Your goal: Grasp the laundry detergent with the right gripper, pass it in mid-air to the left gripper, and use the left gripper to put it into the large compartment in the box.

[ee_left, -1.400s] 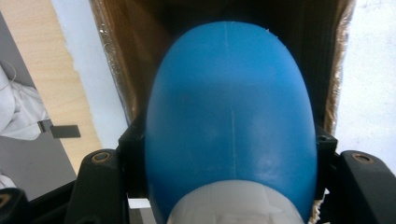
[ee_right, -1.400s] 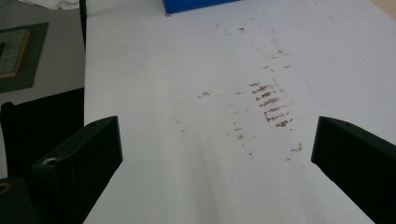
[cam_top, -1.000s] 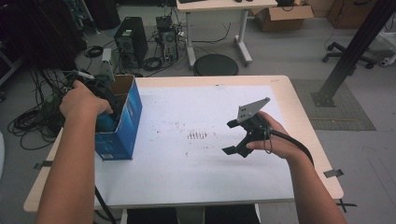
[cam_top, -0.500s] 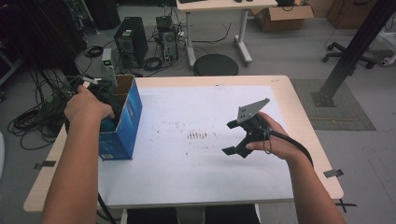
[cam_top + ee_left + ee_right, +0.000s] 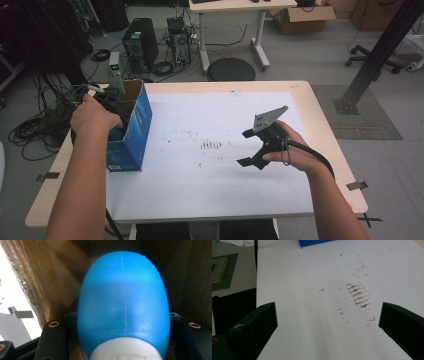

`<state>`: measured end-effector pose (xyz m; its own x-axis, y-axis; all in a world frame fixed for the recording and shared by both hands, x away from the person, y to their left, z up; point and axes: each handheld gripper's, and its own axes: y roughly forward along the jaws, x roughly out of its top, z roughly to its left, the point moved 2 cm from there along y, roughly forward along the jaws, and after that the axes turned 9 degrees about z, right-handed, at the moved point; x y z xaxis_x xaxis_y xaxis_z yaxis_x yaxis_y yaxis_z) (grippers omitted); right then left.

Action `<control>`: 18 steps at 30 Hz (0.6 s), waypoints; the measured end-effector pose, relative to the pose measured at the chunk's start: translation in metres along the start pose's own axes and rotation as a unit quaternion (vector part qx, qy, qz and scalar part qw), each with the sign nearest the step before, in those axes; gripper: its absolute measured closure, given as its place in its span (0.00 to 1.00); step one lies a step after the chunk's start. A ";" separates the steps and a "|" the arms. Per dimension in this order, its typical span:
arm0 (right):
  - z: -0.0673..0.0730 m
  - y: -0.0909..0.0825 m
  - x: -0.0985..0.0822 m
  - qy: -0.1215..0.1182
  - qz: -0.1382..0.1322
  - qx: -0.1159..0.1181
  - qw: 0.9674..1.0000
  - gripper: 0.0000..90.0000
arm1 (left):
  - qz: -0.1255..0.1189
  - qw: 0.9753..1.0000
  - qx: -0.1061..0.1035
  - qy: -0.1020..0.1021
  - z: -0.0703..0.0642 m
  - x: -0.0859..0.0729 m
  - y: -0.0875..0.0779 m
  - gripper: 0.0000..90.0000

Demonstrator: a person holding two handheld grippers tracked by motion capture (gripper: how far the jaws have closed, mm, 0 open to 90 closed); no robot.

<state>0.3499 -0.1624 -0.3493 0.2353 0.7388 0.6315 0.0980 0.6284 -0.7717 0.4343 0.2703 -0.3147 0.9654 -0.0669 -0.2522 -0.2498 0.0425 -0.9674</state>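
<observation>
Here, seen from above: left hand (image 5: 92,116) reaching into an open blue box (image 5: 131,135) at the left edge of the worktop (image 5: 210,200), left gripper (image 5: 114,107) sunk inside the box and largely hidden by hand and cardboard. In the left gripper view, a rounded blue object (image 5: 122,307) with a white base pressed close between the black jaws, brown cardboard walls on both sides; jaws set tight against its flanks, seemingly gripping it. Out on the right half of the white sheet, right hand (image 5: 292,152) holding the right gripper (image 5: 250,148) just above the surface, grey three-cornered plate (image 5: 269,118) tilted up on top, black cable (image 5: 315,156) trailing back along the forearm. In the right gripper view, jaws spread wide with nothing between them, bare white sheet beneath. Between box and right gripper, a patch of short brown marks (image 5: 212,145) on the sheet, also lying ahead of the jaws in the right gripper view (image 5: 358,296). Blue box corner (image 5: 314,242) at the top of that view. Beyond the worktop: a round black stool (image 5: 231,69) and computer towers (image 5: 137,47) on the floor.
</observation>
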 end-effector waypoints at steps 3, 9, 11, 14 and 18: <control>0.000 0.000 0.000 0.000 0.001 0.000 1.000 0.02 | -0.002 1.000 -0.003 0.000 0.001 -0.001 0.000 0.42; 0.001 0.000 0.000 -0.002 -0.001 0.000 1.000 0.02 | -0.005 1.000 -0.002 0.000 0.001 -0.002 0.000 0.42; 0.001 0.000 0.000 -0.001 -0.001 0.000 1.000 0.02 | -0.005 1.000 -0.003 0.003 0.001 -0.002 0.000 0.42; 0.002 -0.001 0.000 0.000 -0.001 -0.001 1.000 0.02 | -0.008 1.000 -0.010 0.004 0.000 -0.002 -0.001 0.37; 0.002 -0.002 -0.001 0.000 -0.002 -0.002 1.000 0.02 | -0.014 1.000 -0.008 0.003 -0.001 -0.004 -0.004 0.37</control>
<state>0.3476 -0.1638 -0.3484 0.2353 0.7367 0.6340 0.1020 0.6300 -0.7699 0.4315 0.2697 -0.3094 0.9714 -0.0745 -0.2253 -0.2241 0.0242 -0.9743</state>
